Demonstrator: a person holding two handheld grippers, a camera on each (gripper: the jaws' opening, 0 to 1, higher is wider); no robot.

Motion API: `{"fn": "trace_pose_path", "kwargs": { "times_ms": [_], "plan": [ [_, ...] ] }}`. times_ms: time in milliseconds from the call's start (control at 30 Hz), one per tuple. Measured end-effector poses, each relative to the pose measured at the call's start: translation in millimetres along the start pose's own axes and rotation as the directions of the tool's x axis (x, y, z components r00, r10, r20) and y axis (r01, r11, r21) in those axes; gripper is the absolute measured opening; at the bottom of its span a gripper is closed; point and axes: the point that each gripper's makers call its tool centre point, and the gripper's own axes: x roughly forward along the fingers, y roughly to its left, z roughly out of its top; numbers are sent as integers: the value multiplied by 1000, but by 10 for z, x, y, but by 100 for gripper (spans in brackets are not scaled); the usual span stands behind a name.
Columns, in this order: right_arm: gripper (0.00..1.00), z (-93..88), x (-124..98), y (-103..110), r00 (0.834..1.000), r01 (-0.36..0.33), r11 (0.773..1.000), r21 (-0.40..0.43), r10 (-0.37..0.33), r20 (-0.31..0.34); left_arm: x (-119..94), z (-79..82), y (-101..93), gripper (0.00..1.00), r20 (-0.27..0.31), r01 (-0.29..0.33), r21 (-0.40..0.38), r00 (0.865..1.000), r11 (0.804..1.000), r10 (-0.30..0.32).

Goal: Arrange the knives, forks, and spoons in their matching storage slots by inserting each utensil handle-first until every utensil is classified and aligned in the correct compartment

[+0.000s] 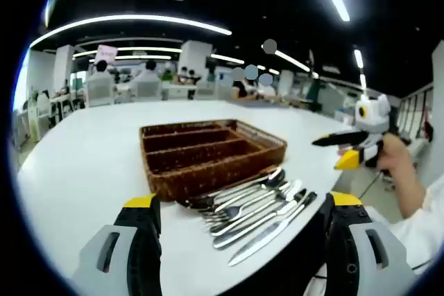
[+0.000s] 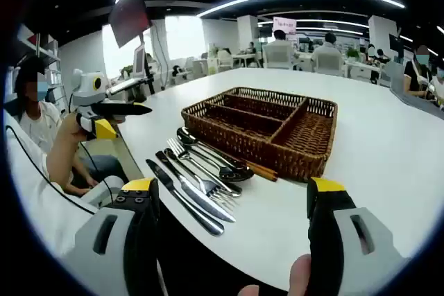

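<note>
A brown wicker tray (image 1: 201, 181) with several long, empty compartments stands on the white table (image 1: 90, 164). In front of it lie spoons (image 1: 267, 179), forks (image 1: 232, 213) and knives (image 1: 270, 232) side by side. My left gripper (image 1: 243, 202) hovers open just short of them, holding nothing. The right gripper (image 1: 343, 149), held by a hand, hangs to the right of the tray. In the right gripper view, the right gripper (image 2: 232, 188) is open over the knives (image 2: 184, 195), forks (image 2: 202, 179) and spoons (image 2: 222, 164), with the tray (image 2: 277, 154) beyond and the left gripper (image 2: 114, 112) at the left.
The table edge (image 2: 132, 154) runs close to the left of the cutlery, and a seated person (image 2: 31, 112) is beyond it. A thin brown stick (image 2: 262, 170) lies against the tray's front wall. Far desks with seated people (image 1: 146, 77) fill the background.
</note>
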Motion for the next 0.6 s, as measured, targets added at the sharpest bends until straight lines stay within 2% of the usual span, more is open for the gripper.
{"fn": "trace_pose_path", "kwargs": {
  "times_ms": [600],
  "plan": [
    [91, 38, -16, 12, 1000, -3, 1000, -5, 3, 3, 13, 44, 33, 99, -2, 0, 7, 1000, 1000, 0]
  ]
}}
